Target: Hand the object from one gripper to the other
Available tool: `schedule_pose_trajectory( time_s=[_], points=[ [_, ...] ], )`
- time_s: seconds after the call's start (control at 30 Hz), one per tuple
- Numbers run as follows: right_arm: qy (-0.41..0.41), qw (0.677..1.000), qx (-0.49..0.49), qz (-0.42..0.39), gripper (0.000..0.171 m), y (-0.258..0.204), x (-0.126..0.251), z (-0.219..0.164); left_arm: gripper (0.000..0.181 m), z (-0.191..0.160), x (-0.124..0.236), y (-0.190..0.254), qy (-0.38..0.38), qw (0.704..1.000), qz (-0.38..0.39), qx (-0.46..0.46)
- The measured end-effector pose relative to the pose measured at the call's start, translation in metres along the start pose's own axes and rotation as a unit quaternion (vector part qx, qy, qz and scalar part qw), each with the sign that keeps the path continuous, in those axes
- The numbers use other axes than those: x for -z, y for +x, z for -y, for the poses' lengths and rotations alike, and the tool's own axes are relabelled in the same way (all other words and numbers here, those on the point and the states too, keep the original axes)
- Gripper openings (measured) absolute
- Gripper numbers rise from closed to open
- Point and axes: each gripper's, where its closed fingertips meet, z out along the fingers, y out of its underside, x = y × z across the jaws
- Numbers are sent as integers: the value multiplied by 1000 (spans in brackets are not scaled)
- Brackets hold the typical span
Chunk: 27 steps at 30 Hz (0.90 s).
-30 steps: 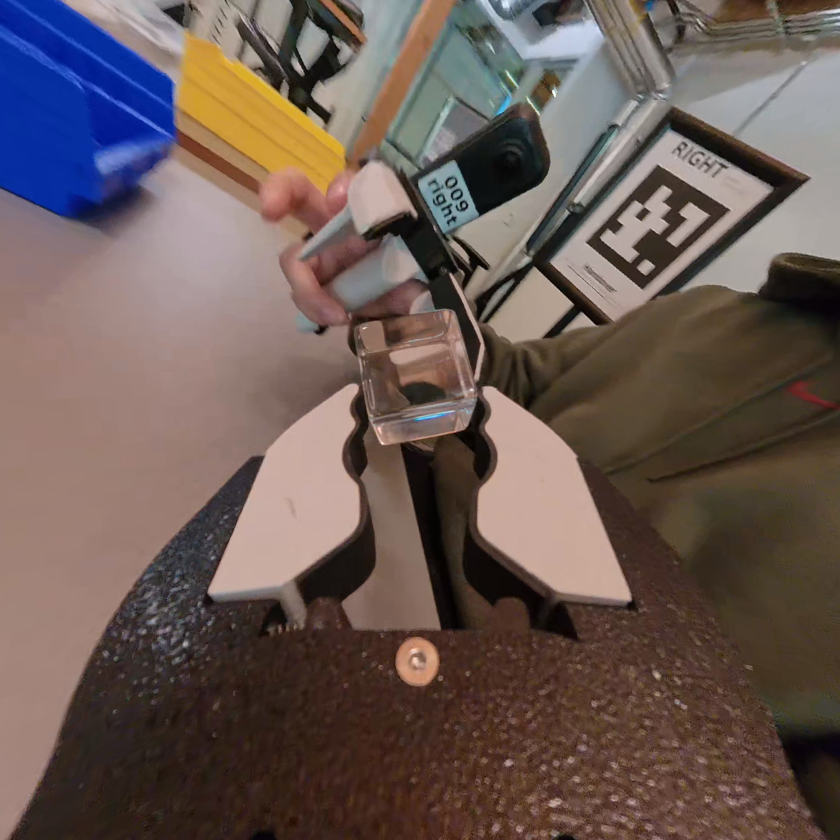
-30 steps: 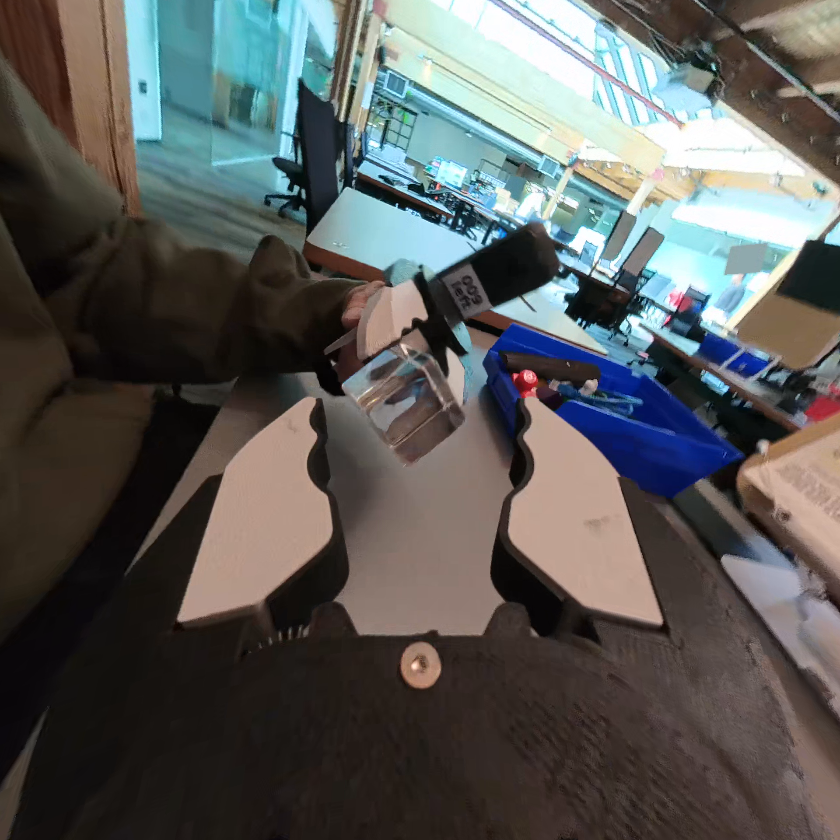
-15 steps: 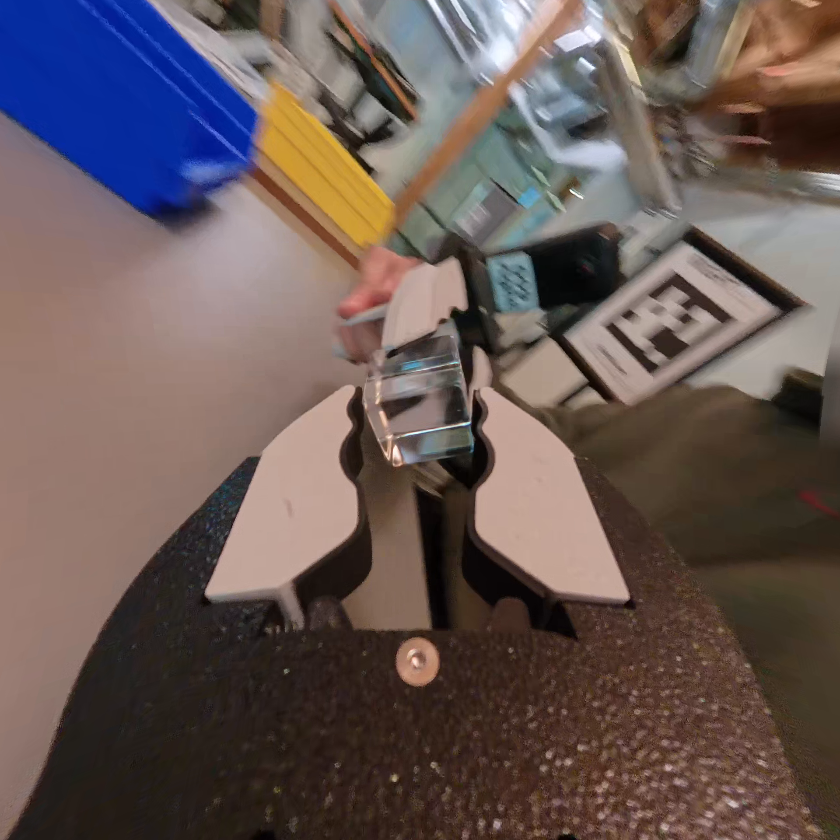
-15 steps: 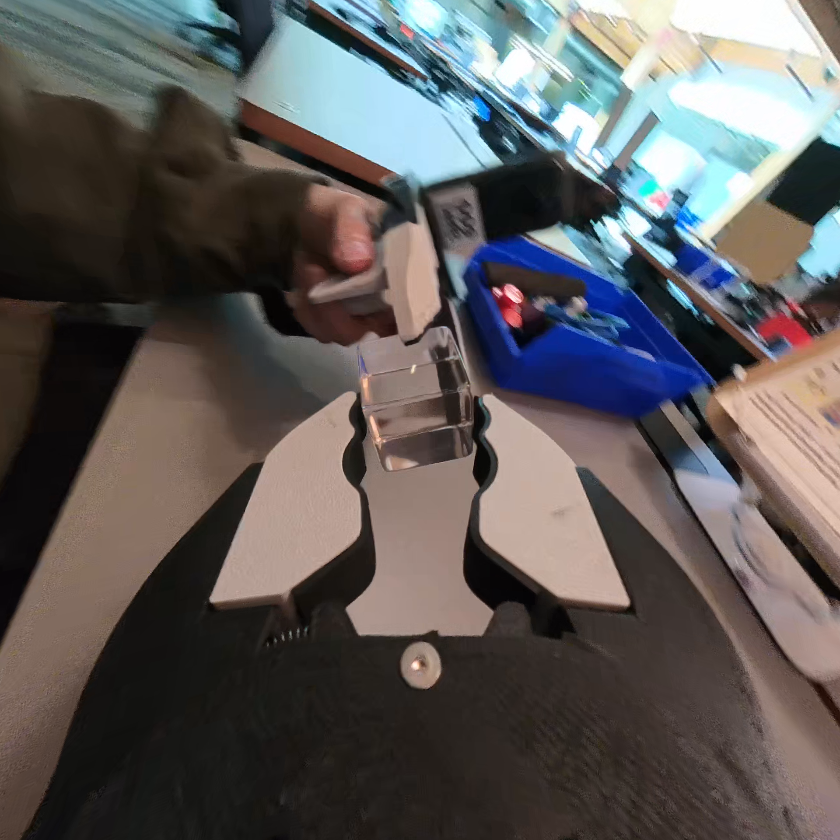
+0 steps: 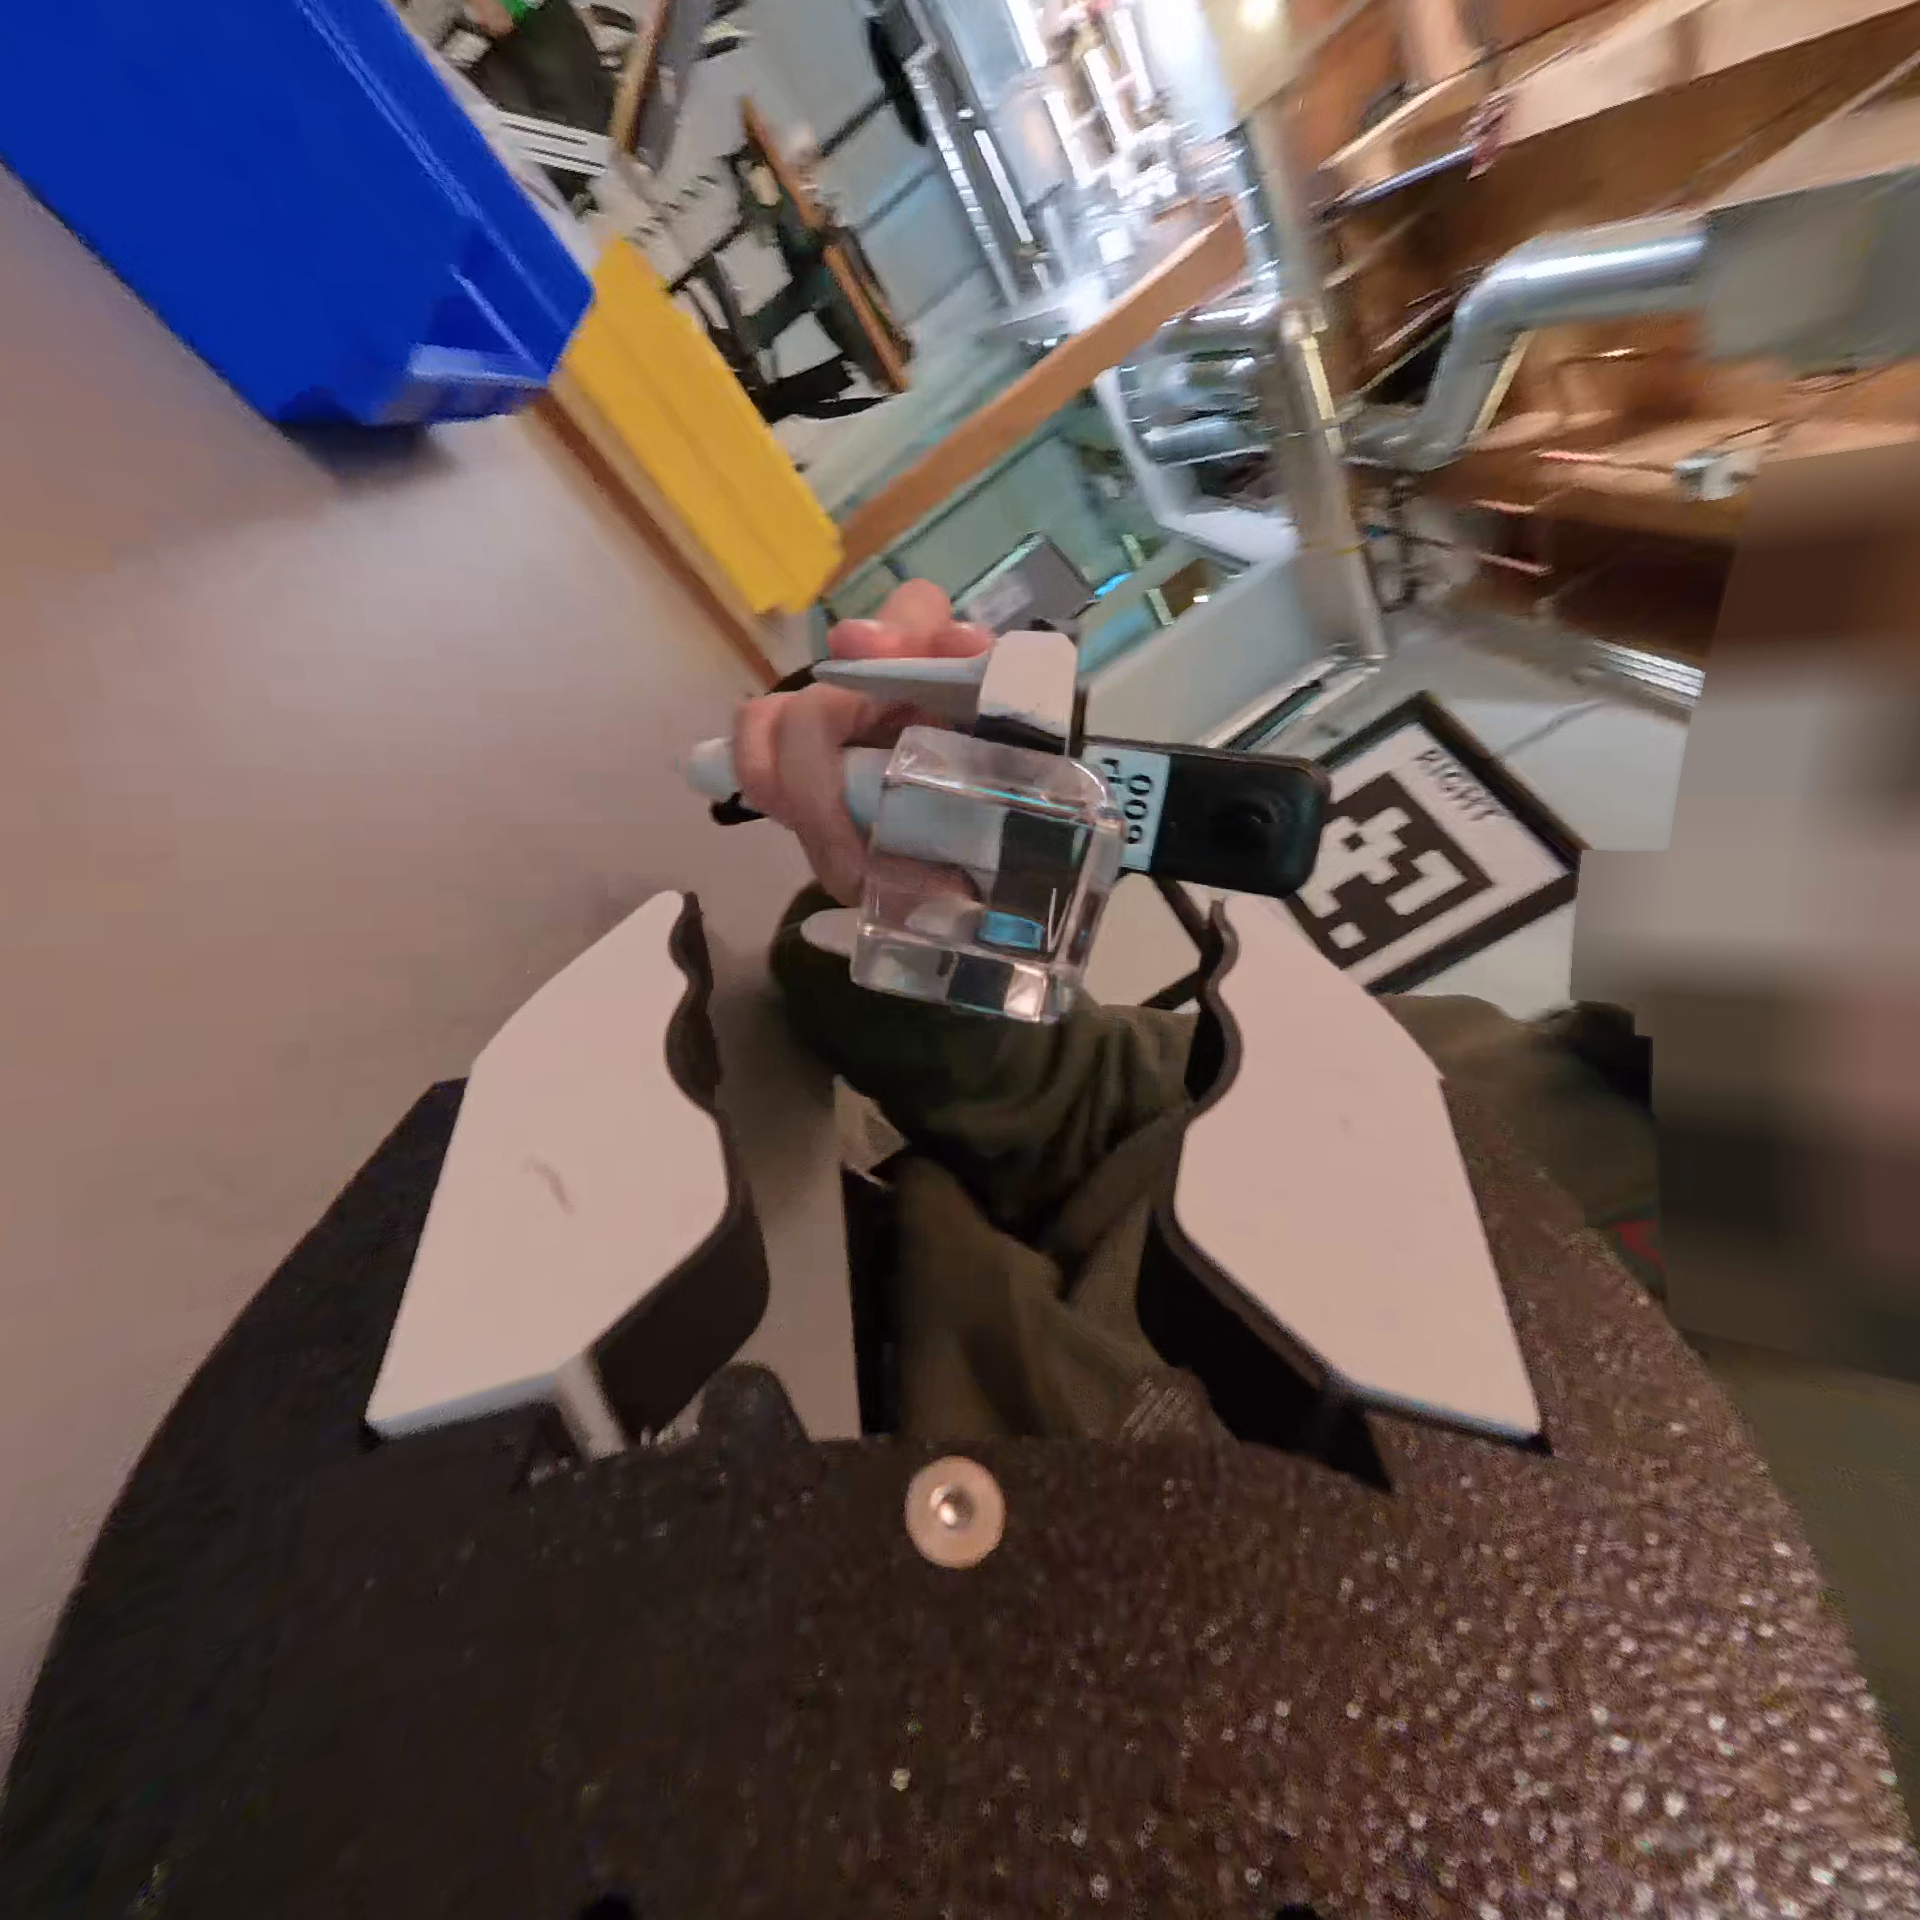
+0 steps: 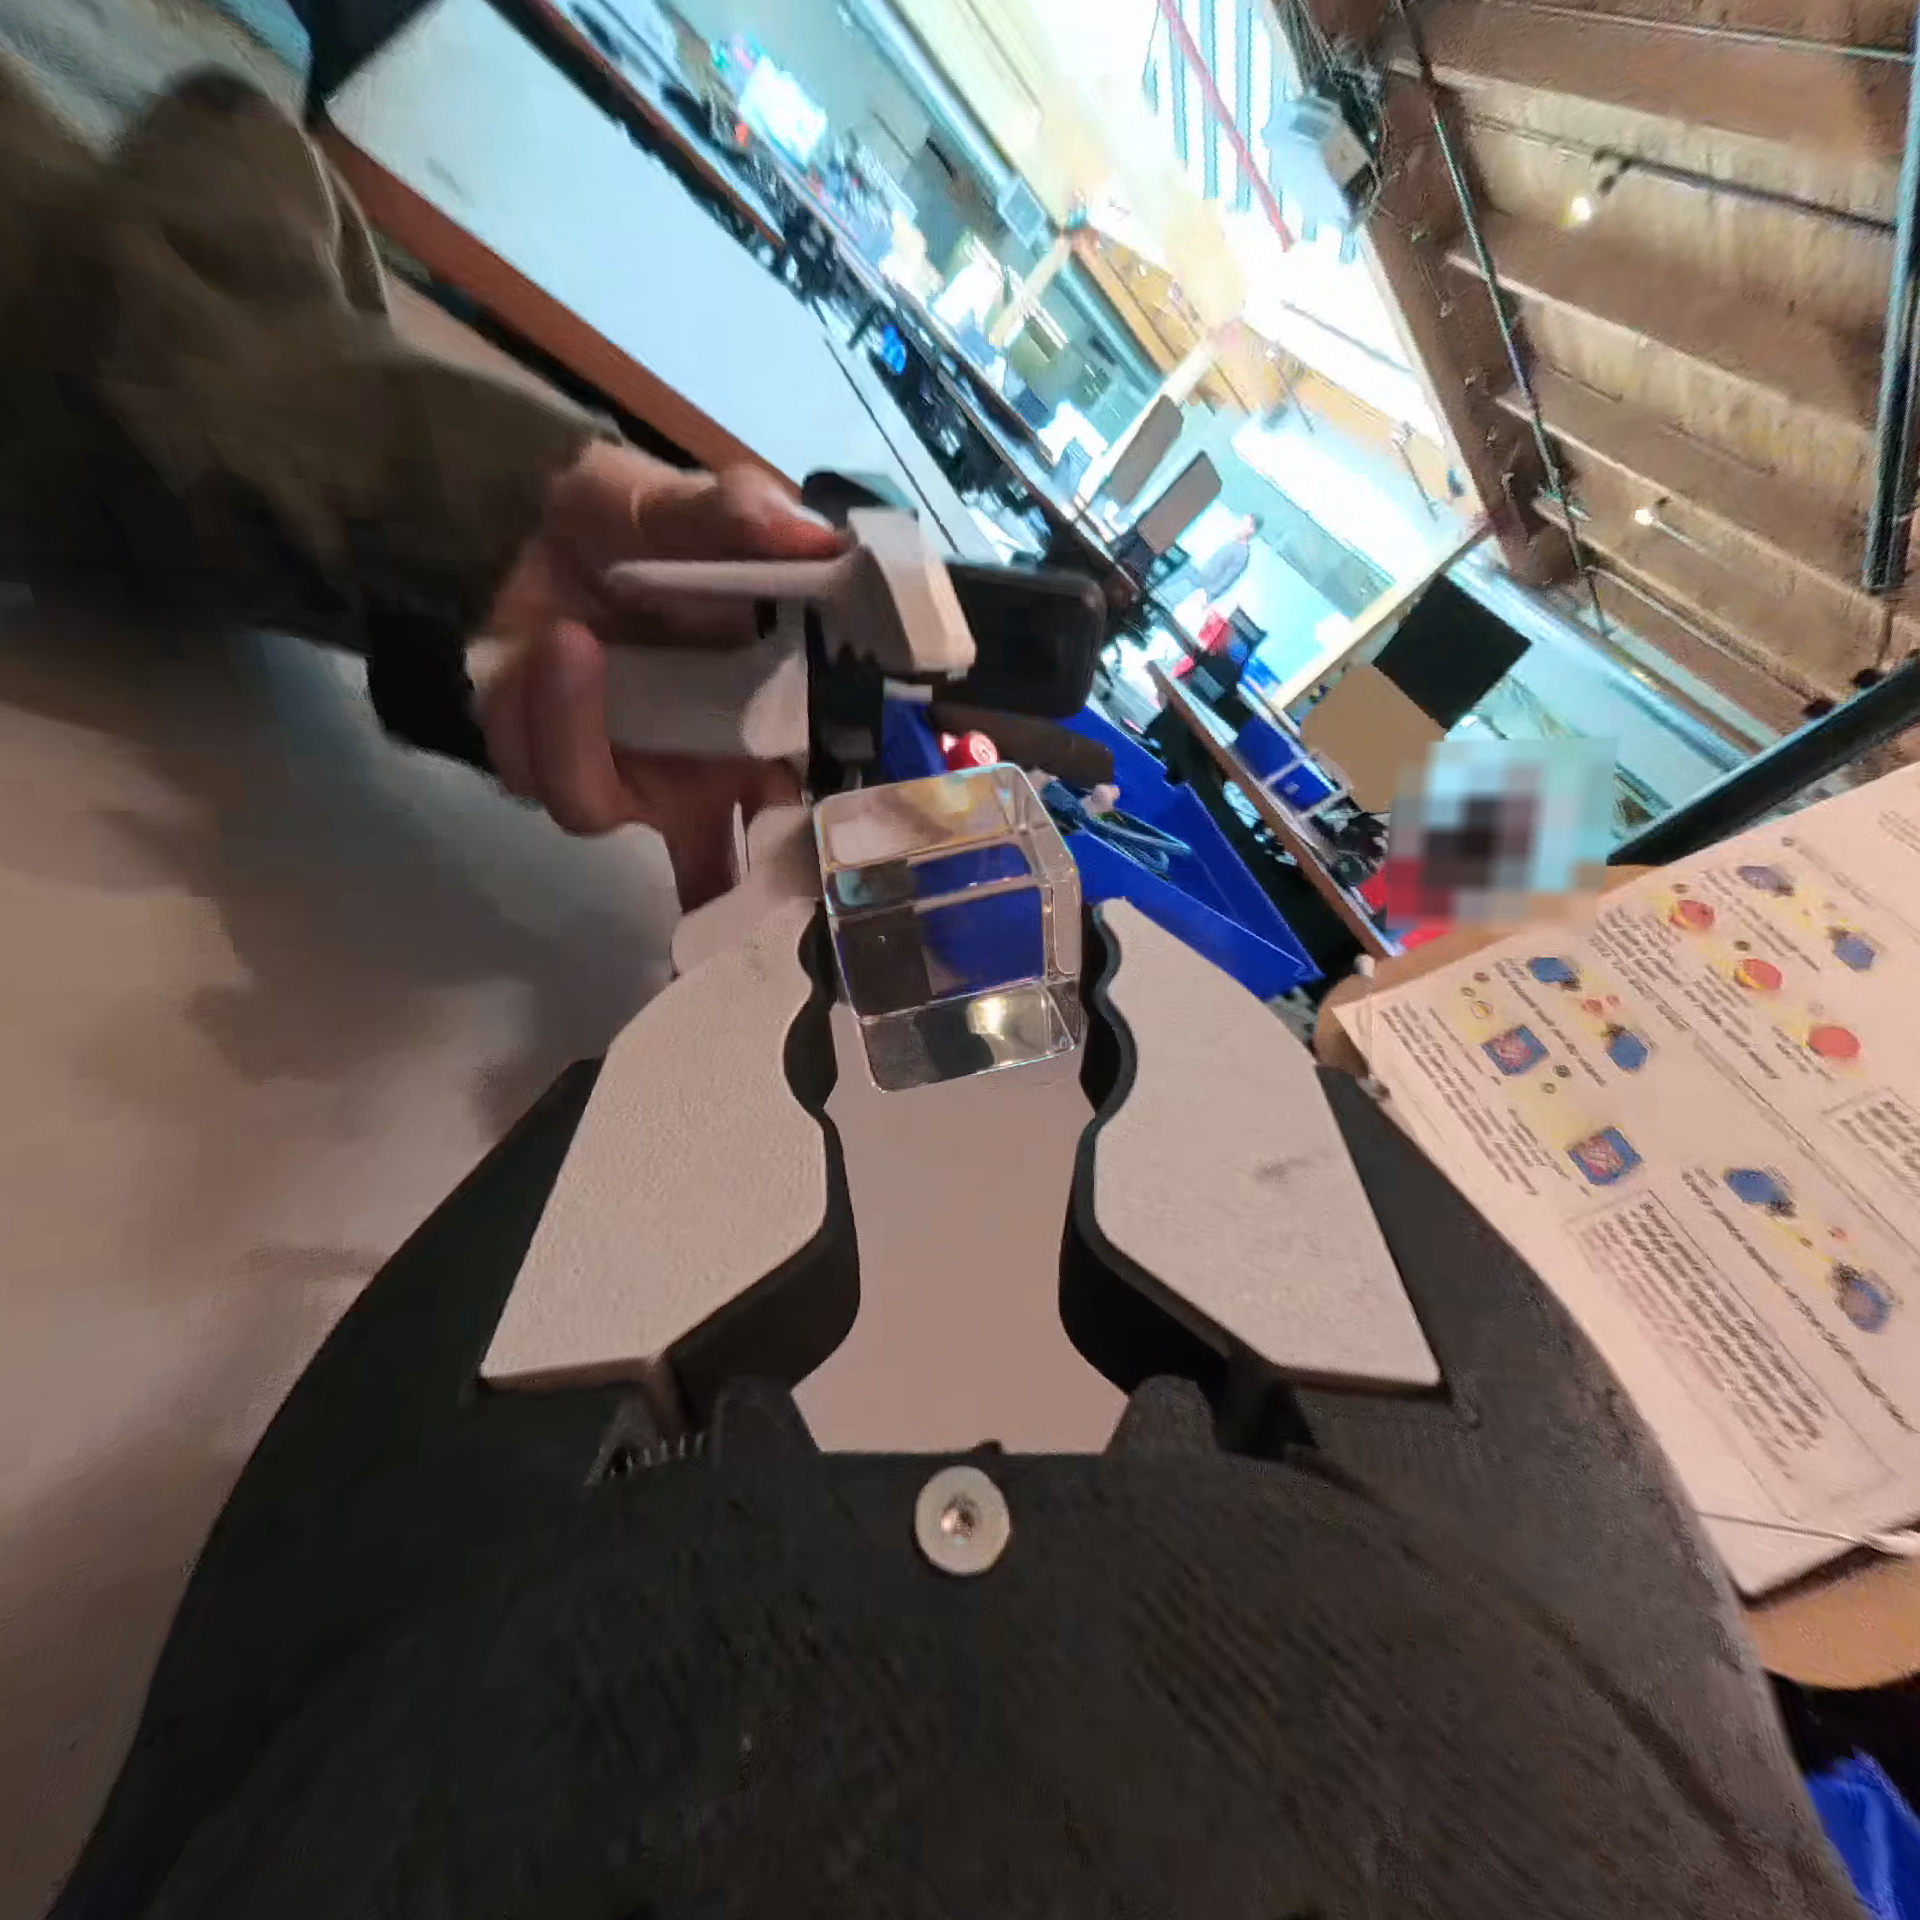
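I had the right gripper (image 6: 961, 997) pinching the clear cube (image 6: 951, 935) between its fingertips, jaws drawn in close on either side of it; the cube sat in the air, well off the surface (image 5: 260, 779), not resting on anything. My left gripper (image 5: 956, 997) stood with its jaws spread wide, holding nothing; in the left wrist view the cube (image 5: 987, 873) hung just beyond the left fingertips, apart from both.

What worried me was the grip itself; the cube is smooth and glassy, and only the tips of the right jaws were on it, so I judged a twist or jolt could squeeze it out forward. Its clear faces also made its edges hard to read, so I could misjudge how deep it sat. The left jaws were near enough that a careless swing might clip a corner and knock it loose; a fall would land it on the surface, perhaps toward the blue bin (image 5: 260, 187) or the printed sheet (image 6: 1662, 1091).
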Motion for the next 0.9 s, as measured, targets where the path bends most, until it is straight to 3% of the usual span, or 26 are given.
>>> schedule_pose_trajectory(
  time_s=[0.13,0.17,0.23,0.37,0.43,0.5,0.57,0.6,0.67,0.73,0.8,0.9],
  points=[
    [1,1000,5,11,45,-5,-3,2,85,-16,-12,10,-38,998,-42,-7],
    [-2,1000,15,13,45,-7,-4,1,80,-17,-16,9,-40,998,-36,-14],
    [-10,1000,22,13,45,-9,-6,-1,54,-13,-17,4,-25,999,-20,-23],
    [-28,999,-5,36,46,-12,-6,-8,48,-12,-15,-6,-18,997,7,-73],
    [-28,995,-70,63,54,-13,-2,-11,47,-10,-12,-13,-17,990,44,-129],
    [-8,978,-203,57,69,1,2,-11,47,-2,-7,-15,-5,974,81,-211],
    [7,914,-394,98,92,5,6,-11,47,3,0,-13,-9,942,119,-314],
    [5,859,-495,128,102,3,6,-13,47,5,2,-11,-12,918,135,-372],
    [22,740,-640,204,97,-9,7,-10,47,4,4,-6,-24,867,151,-475],
    [71,666,-703,238,85,-11,5,-3,47,3,4,-3,-34,827,165,-537],
    [77,623,-729,273,83,-21,0,3,47,2,3,-3,-39,798,170,-577],
    [96,597,-735,306,73,-29,-5,18,47,-3,2,-3,-44,775,160,-609]
  ],
)
